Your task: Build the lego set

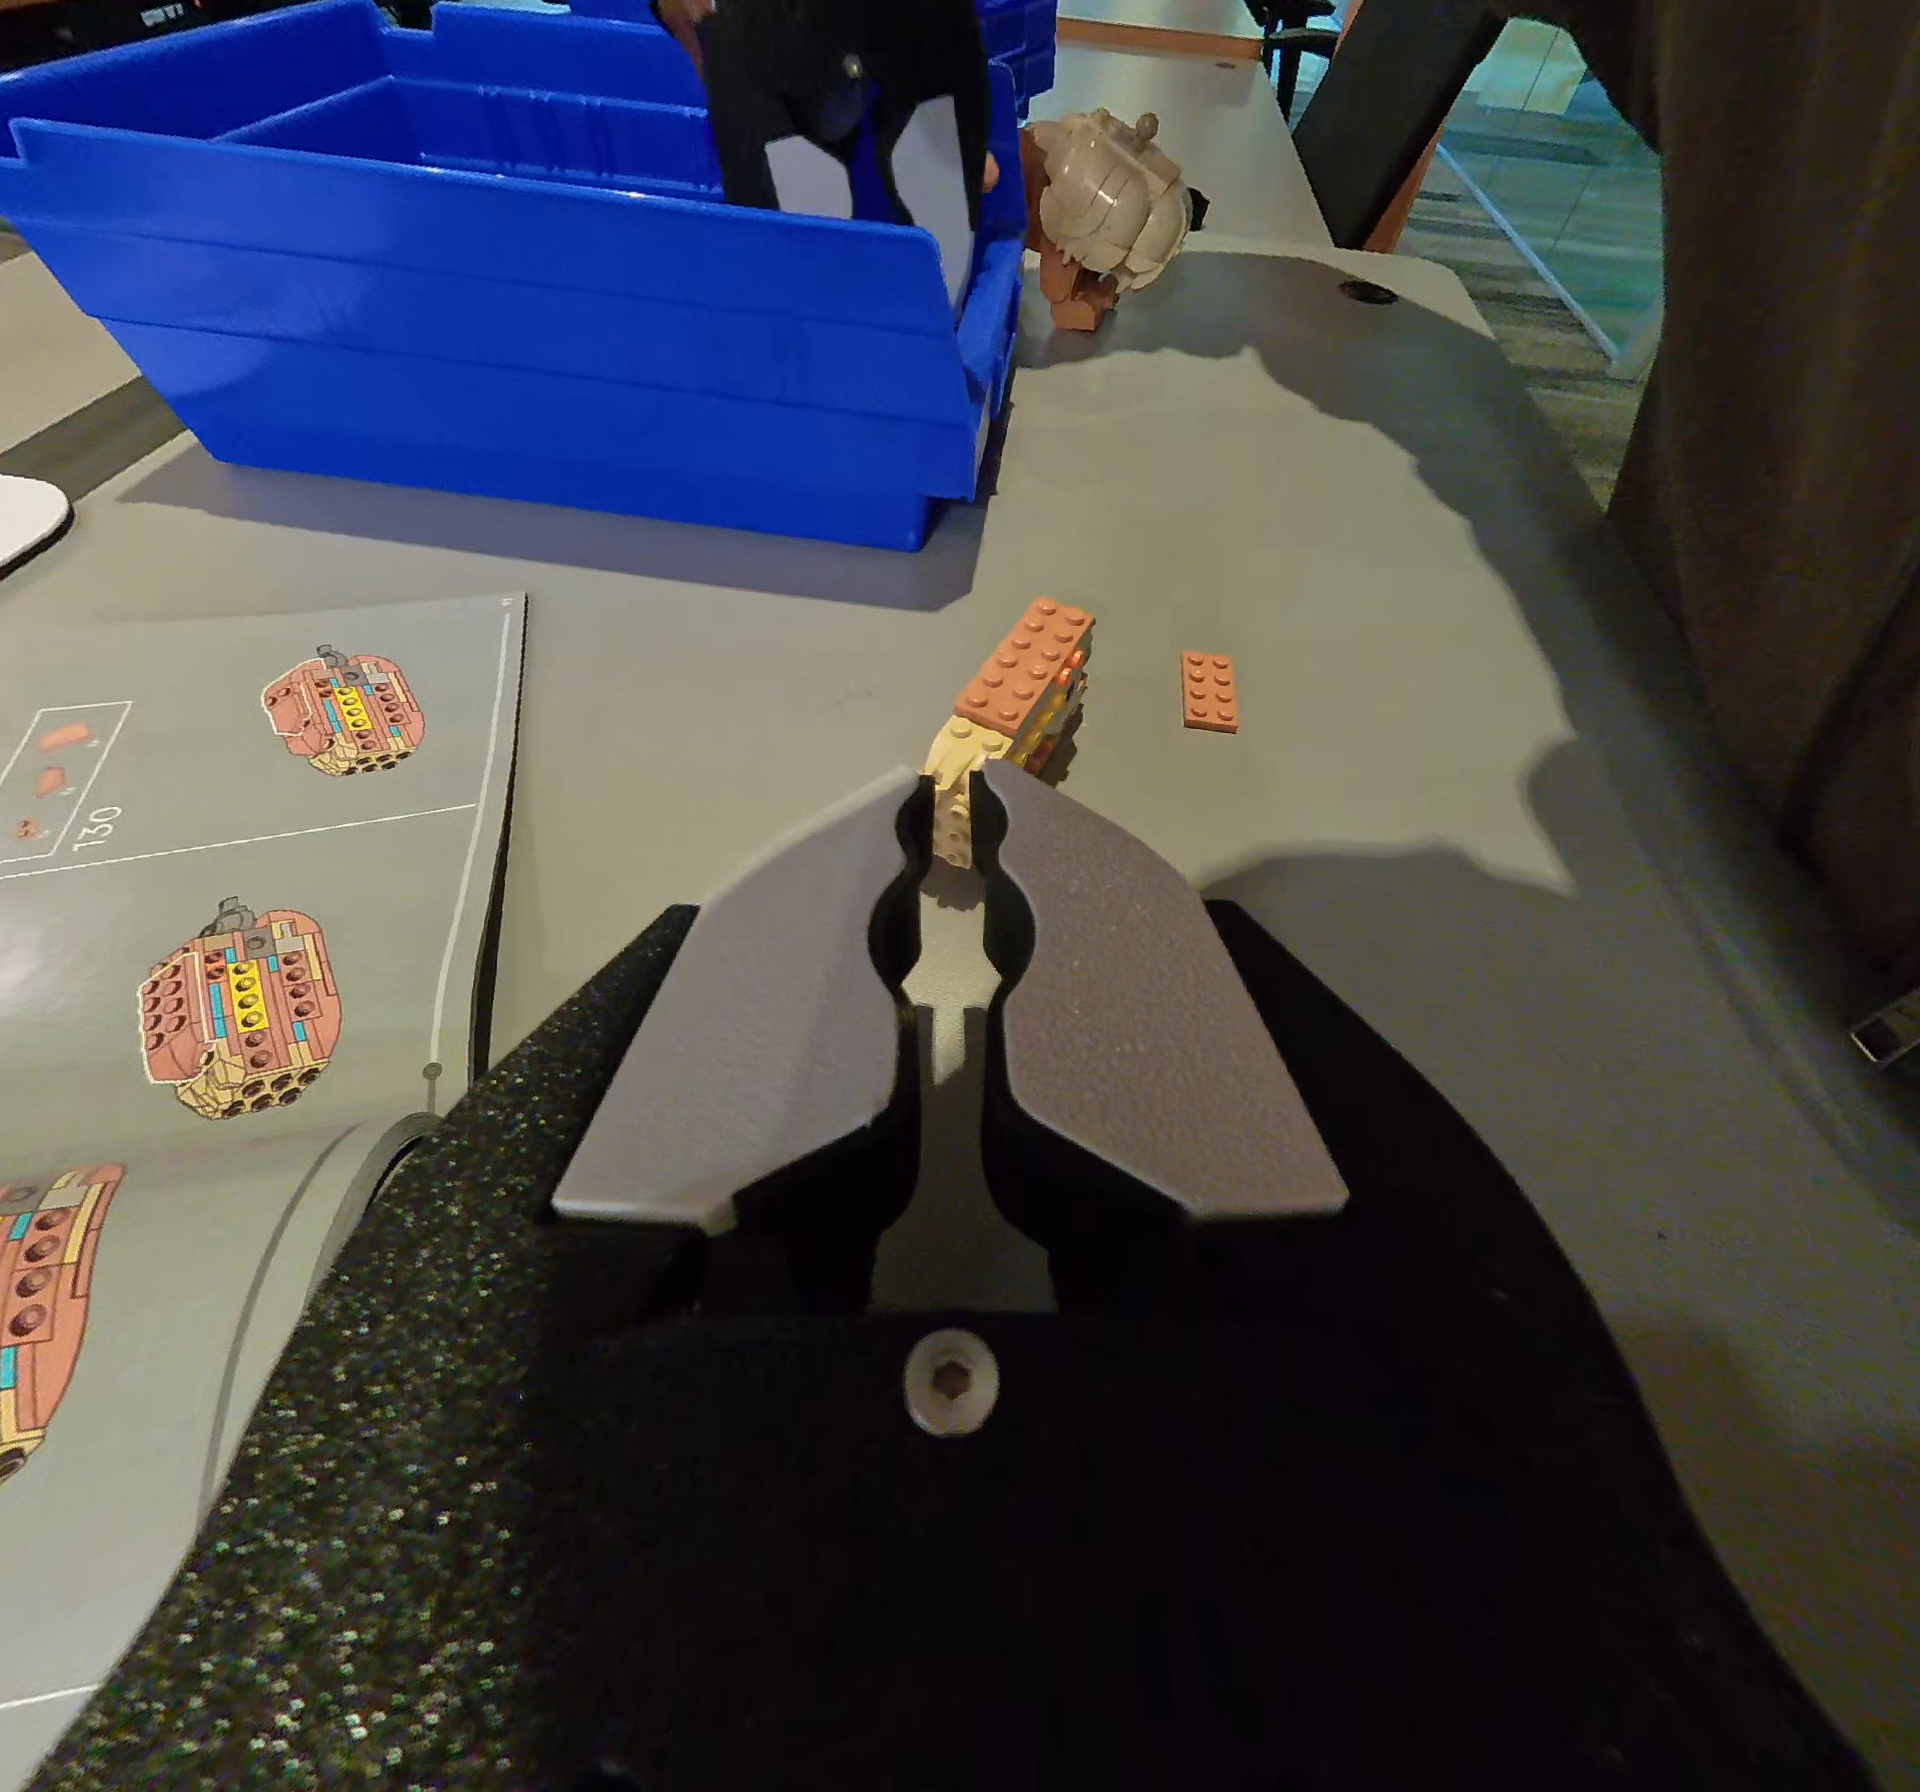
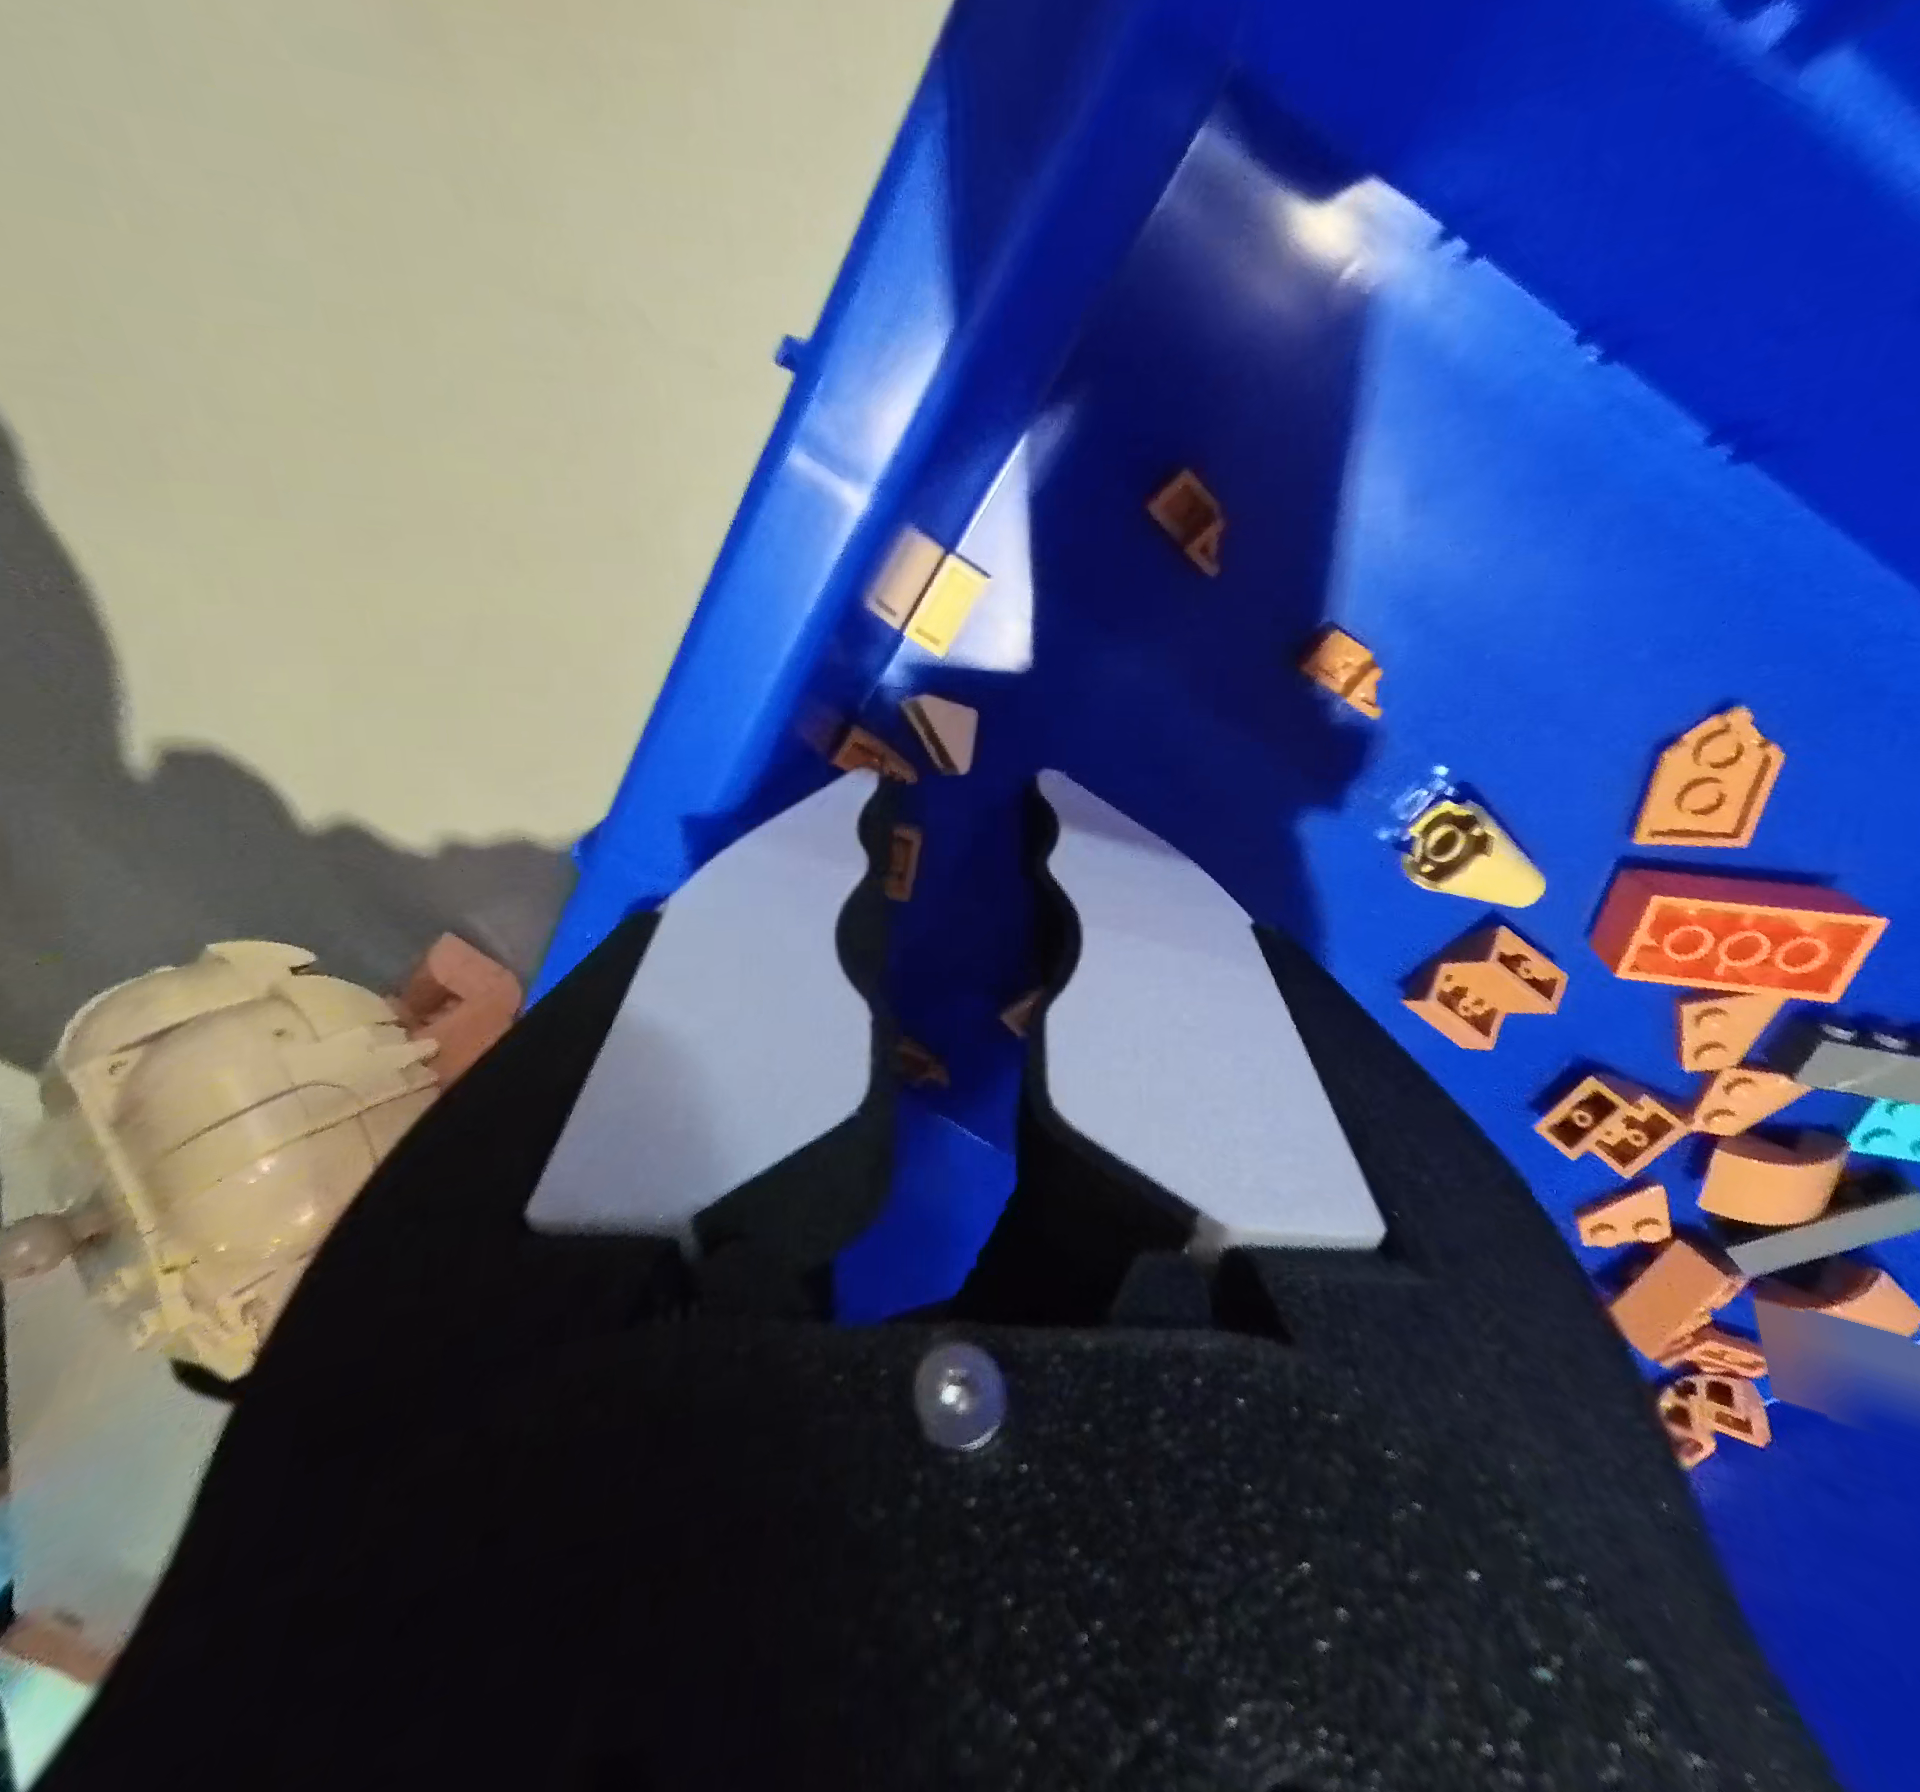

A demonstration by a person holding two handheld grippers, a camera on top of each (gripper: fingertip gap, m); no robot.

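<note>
Your left gripper (image 1: 954, 807): jaws clamped on the tan-and-orange lego assembly (image 1: 1023, 703) on the table (image 1: 1299, 516). Your right gripper (image 2: 951, 786): jaws apart, empty, inside the blue bin (image 2: 1195, 288) over loose bricks (image 2: 1621, 1004).

1. the grey desk (image 1: 727, 537) carries everything, with a dark round hole (image 1: 1366, 292) near its far right corner.
2. a blue plastic bin (image 1: 540, 371) stands on its far left part.
3. an open instruction booklet (image 1: 260, 807) lies flat at the near left.
4. a partly built lego piece (image 1: 1023, 693), salmon plate on top and tan bricks below, sits mid-desk.
5. a loose salmon 2x4 plate (image 1: 1208, 692) lies just right of it, apart.
6. a rounded tan-grey lego assembly (image 1: 1107, 204) rests beside the bin's right end.
7. a white flat object (image 1: 26, 516) shows at the left edge.
</note>
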